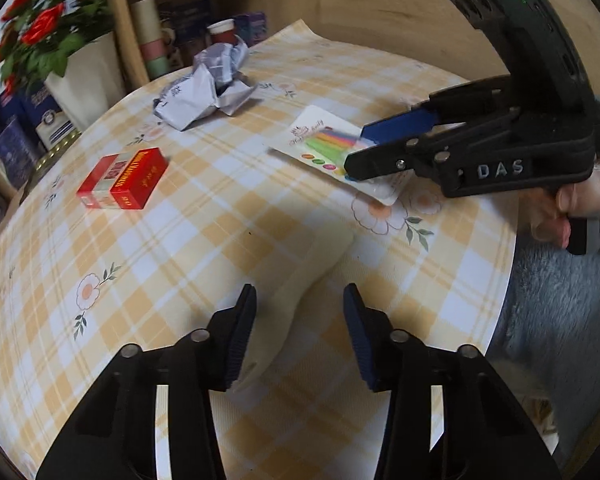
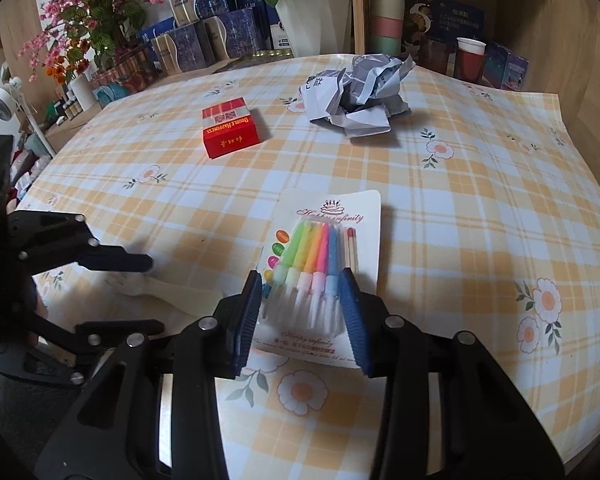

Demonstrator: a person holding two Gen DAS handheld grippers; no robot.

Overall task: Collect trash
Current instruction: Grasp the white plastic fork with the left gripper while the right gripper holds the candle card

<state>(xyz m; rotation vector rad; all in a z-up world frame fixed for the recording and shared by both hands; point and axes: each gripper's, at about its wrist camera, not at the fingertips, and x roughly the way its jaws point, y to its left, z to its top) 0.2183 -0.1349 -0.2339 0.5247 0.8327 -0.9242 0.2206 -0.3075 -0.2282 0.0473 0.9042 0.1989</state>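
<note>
Now the right gripper (image 2: pixel 300 292), jaws wide, straddles the candle pack (image 2: pixel 332 240) lying flat between its fingers; it should dip lower and pinch the card's near edge squarely.

Orange-white plaid tablecloth (image 2: pixel 460 200) (flower-printed); red box (image 2: pixel 230 132); rainbow candles (image 2: pixel 312 252).

Candle pack (image 2: pixel 327 264) lies nearest on the table (image 2: pixel 480 220), cigarette box (image 2: pixel 230 132) beyond to its left, crumpled wrapper (image 2: pixel 356 94) farther back, right of the box
</note>
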